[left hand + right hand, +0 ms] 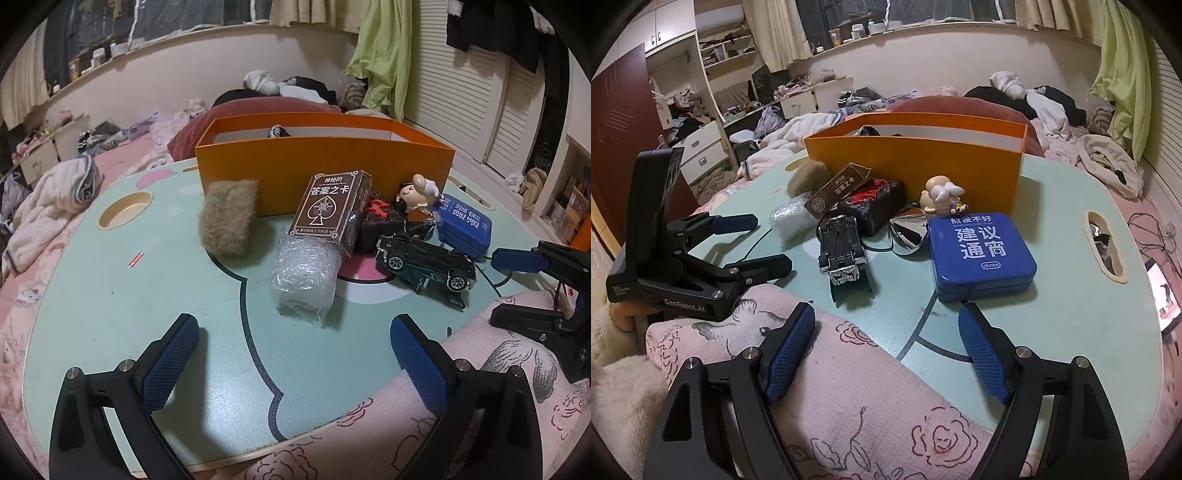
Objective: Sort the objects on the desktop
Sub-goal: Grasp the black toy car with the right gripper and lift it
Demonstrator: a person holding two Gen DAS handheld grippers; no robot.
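An orange box (pixel 325 177) (pixel 916 162) stands open at the back of the mint lap table (pixel 110 295) (pixel 1071 295). In front of it lie a furry brown pad (pixel 227 218), a bubble-wrap bundle (pixel 304 273), a brown card deck (pixel 328 210), a dark wrapped block (pixel 875 205), a toy car (pixel 424 262) (pixel 842 251), a small figurine (pixel 940 195), a silver cone (pixel 908 230) and a blue tin (pixel 980 251). My left gripper (pixel 295 354) is open and empty, short of the bubble wrap. My right gripper (pixel 886 347) is open and empty, just short of the blue tin.
A pink flowered cushion (pixel 849 406) lies at the table's near edge under my right gripper. The table has a cup hole (pixel 125 210) at the left and a slot (pixel 1104 243) at the right. A cluttered bed and shelves surround the table.
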